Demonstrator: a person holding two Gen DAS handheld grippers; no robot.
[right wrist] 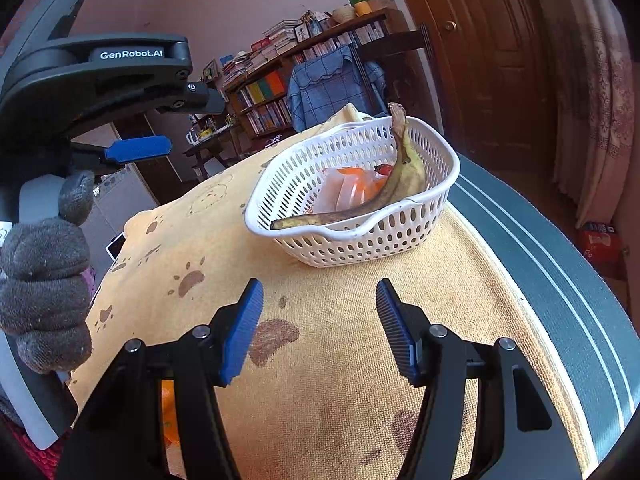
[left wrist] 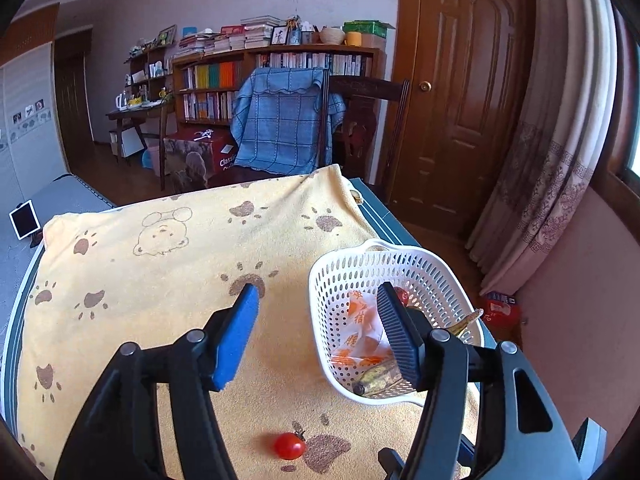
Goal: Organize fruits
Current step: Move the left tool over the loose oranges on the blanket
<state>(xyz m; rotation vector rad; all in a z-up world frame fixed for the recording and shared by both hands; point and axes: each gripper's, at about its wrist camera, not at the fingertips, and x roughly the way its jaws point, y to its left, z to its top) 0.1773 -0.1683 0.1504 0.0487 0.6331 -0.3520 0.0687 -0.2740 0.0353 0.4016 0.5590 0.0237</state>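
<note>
A basket [right wrist: 352,236] sits on a towel [left wrist: 160,280] spread over the table [right wrist: 560,264], near its right edge. Inside lie a banana [right wrist: 400,184], a wrapped packet [left wrist: 360,332] and a tomato [right wrist: 385,169]. Another tomato [left wrist: 289,445] rests on the towel, left of the basket and nearer the camera.

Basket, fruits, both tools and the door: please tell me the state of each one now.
Basket: upright on the yellow towel, partly filled.
Banana: inside the basket, stem leaning over the rim.
Wrapped orange packet: inside the basket.
Cherry tomato: loose on the towel, outside the basket.
Left tool: open, empty.
Right tool: open, empty.
Door: closed.
</note>
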